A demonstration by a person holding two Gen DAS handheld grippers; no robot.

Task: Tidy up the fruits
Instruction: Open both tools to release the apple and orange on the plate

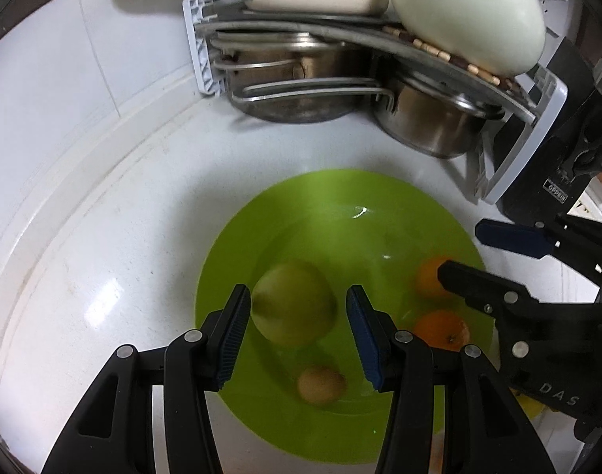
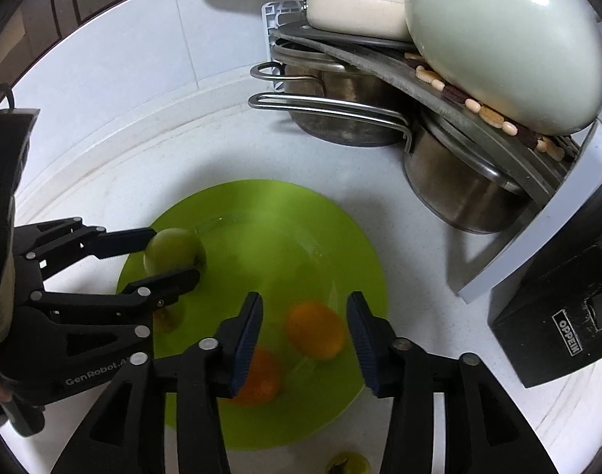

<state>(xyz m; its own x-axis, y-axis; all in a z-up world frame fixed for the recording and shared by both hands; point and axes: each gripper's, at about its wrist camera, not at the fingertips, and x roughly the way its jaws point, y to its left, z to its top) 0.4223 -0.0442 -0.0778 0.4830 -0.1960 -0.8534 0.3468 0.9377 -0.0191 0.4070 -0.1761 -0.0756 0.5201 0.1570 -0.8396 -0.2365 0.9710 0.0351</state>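
Left gripper [image 1: 297, 335], fingers spread, straddles the round pale-green apple [image 1: 293, 308] on the lime-green plastic plate [image 1: 320, 197], while the right gripper [image 2: 305, 339], also spread, hovers over two oranges [image 2: 315, 330], so seemingly a placing step, retreat next.

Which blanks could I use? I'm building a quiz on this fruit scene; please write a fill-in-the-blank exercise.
The fruits lie on a plate coloured ____.
The left gripper has its fingers on either side of the ____ fruit.
The number of oranges on the plate, the farther and the nearer, is ____.
The right gripper is ____.

Missing words: green; large green; two; open
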